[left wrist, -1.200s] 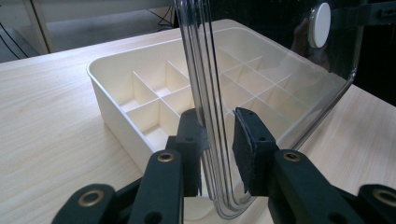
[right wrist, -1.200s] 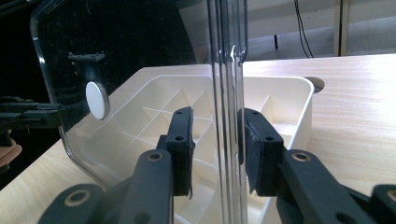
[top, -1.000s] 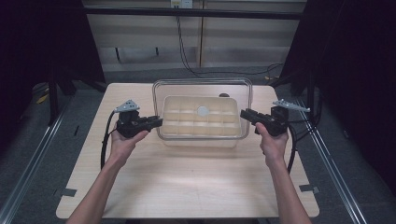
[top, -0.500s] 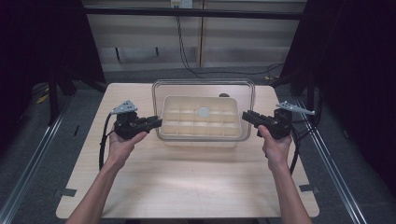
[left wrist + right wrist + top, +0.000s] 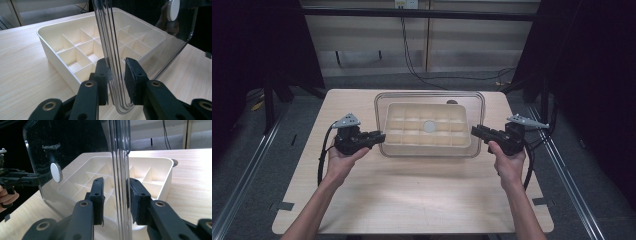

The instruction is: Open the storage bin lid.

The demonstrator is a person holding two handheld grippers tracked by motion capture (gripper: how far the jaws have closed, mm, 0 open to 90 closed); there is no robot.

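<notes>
Down at the near edge, the person's two forearms come up over the pale wooden table [image 5: 412,200], one on each side. The left gripper [image 5: 374,137] sits in the left hand, pointing inward at the clear lid [image 5: 430,95], and in the left gripper view its two black jaws are pinching the lid's rim [image 5: 117,82], pads close against the ridged edge of the plastic. Across on the right, the right gripper [image 5: 477,131] mirrors it, pointing inward from the other side, and the right gripper view has its jaws clamped on the opposite rim of that same lid [image 5: 121,195]. So the lid is held between both hands, level, hanging just above the cream tray [image 5: 428,131], which rests on the table at its middle. The tray is split into a grid of small compartments, open at the top; I cannot tell whether anything lies in them. A round white disc [image 5: 428,126] shows at the lid's centre. Farther back, beyond the table's far edge, a cable [image 5: 412,60] trails down over a light panel on the back wall.
</notes>
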